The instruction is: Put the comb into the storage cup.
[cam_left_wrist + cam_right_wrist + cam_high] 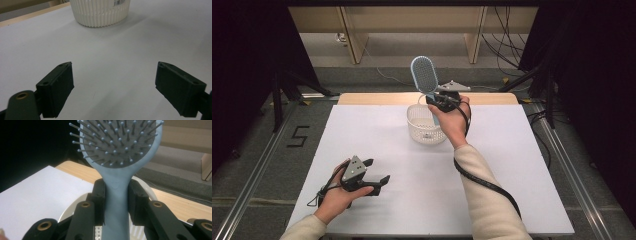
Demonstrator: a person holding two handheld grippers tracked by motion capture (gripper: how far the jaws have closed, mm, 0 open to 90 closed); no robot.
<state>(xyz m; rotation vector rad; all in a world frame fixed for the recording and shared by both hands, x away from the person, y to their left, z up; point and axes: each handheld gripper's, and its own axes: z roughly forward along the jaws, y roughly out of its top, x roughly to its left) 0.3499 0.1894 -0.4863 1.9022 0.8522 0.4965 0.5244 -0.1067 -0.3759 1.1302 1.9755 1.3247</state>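
From the right gripper view we lose the top of the hairbrush (120, 147) past the upper edge, and its handle runs off the bottom edge between the jaws. The basket (75, 207) under it is mostly covered by those jaws and the handle; we catch just a curve of rim and a bit of mesh. From the left gripper view the basket (100, 12) is cut off at the top, so we can't see inside, and its barcode label (120, 2) is too small to read. From above, the right hand (451, 120) covers the basket's right rim, and the handle's lower end is hidden.
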